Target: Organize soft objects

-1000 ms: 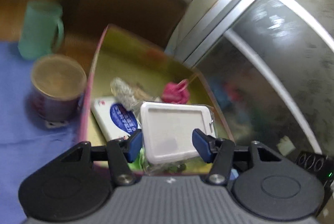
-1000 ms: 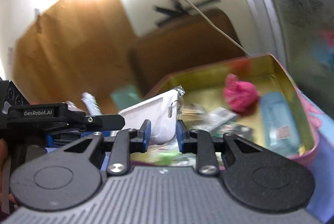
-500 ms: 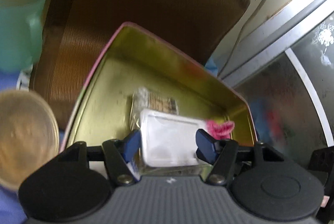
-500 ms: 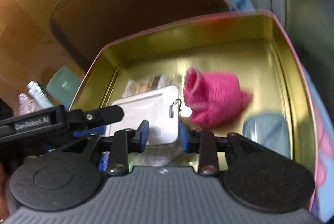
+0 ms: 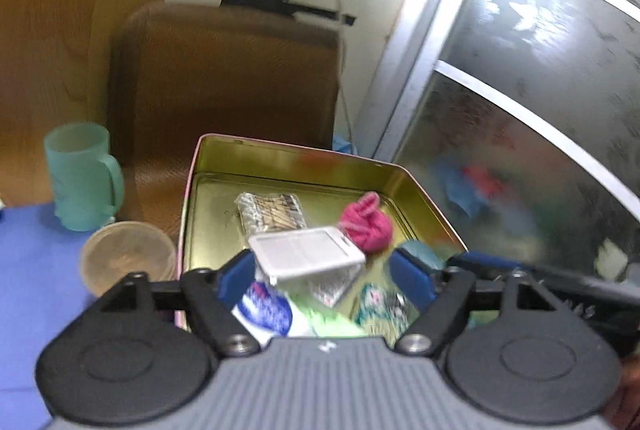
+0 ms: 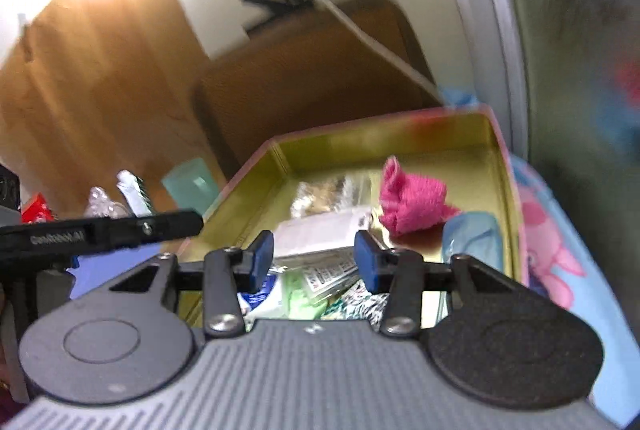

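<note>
- Left gripper (image 5: 326,280): jaws apart, holding nothing.
- Right gripper (image 6: 315,260): jaws apart, empty.
- White card holder (image 5: 306,257) lies atop packets inside gold tin (image 5: 288,159), pink cloth (image 5: 366,228) just beside it.

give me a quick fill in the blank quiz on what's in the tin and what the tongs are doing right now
1. The white card holder lies inside the gold ____, on top of other packets.
2. The bundled cloth beside the card holder is ____ in colour.
3. The left tongs are ____, with nothing held between their blue pads.
4. Outside the tin, on its left in the left wrist view, stands a mint green ____ with a handle.

Missing words: tin; pink; open; mug
</note>
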A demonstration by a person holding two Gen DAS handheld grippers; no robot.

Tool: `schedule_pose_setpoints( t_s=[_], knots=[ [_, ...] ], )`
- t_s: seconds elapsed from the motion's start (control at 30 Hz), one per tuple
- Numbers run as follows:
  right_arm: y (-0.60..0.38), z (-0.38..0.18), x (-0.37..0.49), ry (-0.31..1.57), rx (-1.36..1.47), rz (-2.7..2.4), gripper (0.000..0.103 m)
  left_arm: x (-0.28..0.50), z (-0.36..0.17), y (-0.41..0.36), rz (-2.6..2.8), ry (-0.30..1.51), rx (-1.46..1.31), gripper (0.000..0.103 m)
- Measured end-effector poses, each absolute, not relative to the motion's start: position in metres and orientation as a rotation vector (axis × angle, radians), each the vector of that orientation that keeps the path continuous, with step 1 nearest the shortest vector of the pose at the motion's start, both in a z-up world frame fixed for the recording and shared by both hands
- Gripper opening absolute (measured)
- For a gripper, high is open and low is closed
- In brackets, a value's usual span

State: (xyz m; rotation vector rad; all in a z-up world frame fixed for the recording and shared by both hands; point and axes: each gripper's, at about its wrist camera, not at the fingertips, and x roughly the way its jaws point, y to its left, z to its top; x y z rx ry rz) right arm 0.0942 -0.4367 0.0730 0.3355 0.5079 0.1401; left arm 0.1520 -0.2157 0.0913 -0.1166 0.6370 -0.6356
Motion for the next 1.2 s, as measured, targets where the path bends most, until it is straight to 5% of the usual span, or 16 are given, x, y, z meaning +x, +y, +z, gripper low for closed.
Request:
schedule_pose_setpoints(
  t_s=[0.13, 0.57, 0.7, 1.2],
  knots=[
    [-0.412, 0.078, 0.035, 0.332, 0.273, 0.081, 0.048, 0.105, 0.095, -0.199, -0.611, 0.596, -0.091, 0.102],
    [-0.343, 0.065, -0.046, 0.258, 0.27, -0.001, 0.063, 0.02, 0.077, -0.151, -0.442, 0.595, 0.032, 0.103],
    [-0.332, 0.065, -0.056, 0.267, 0.27, 0.003, 0.081, 0.004, 0.072, -0.139, -0.413, 0.579, 0.019, 0.103],
    [-0.318, 0.068, -0.069, 0.277, 0.282, -0.004, 0.088, -0.012, 0.065, -0.136, -0.327, 0.589, 0.111, 0.103]
  ],
)
